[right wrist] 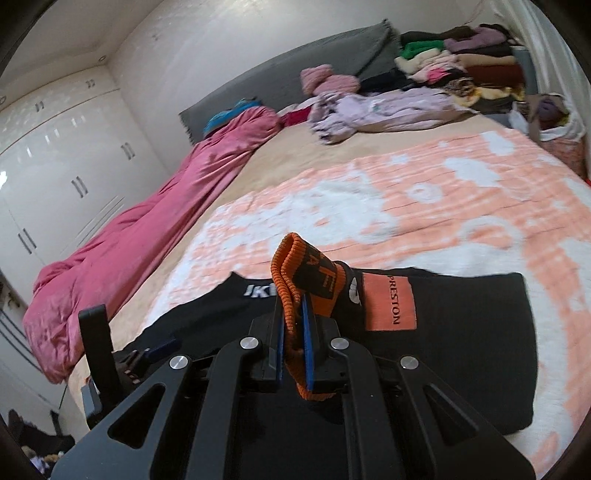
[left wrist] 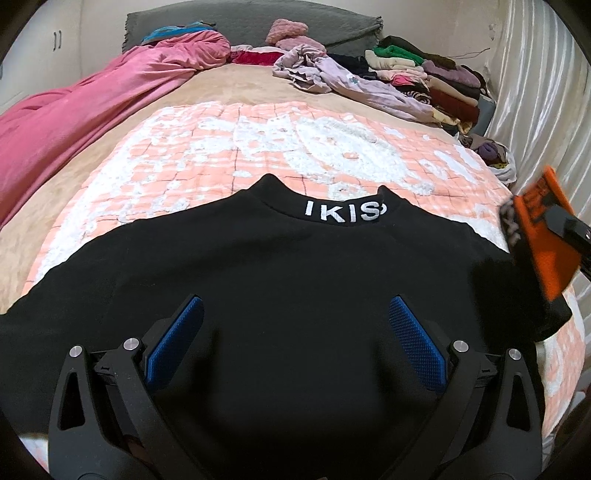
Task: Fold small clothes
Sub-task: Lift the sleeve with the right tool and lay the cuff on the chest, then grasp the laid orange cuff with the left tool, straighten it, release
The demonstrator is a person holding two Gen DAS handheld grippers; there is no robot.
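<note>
A black sweater (left wrist: 280, 258) lies flat on the peach and white blanket (left wrist: 258, 140), its collar with white letters (left wrist: 343, 213) pointing away from me. My left gripper (left wrist: 295, 306) hovers open over the sweater's body, with nothing between its blue pads (left wrist: 175, 332). My right gripper (right wrist: 293, 306) is shut on the orange ribbed cuff (right wrist: 290, 266) of the sweater's sleeve and holds it lifted above the garment (right wrist: 469, 332). An orange patch (right wrist: 389, 301) shows on the sleeve. In the left wrist view the cuff (left wrist: 546, 236) appears at the right edge, blurred.
A pink duvet (left wrist: 74, 122) runs along the bed's left side. A lilac garment (left wrist: 351, 77) and a stack of folded clothes (left wrist: 436, 77) lie at the far right by the curtain (left wrist: 535, 92). A grey headboard (left wrist: 240, 18) stands behind. White wardrobes (right wrist: 55, 155) line the left wall.
</note>
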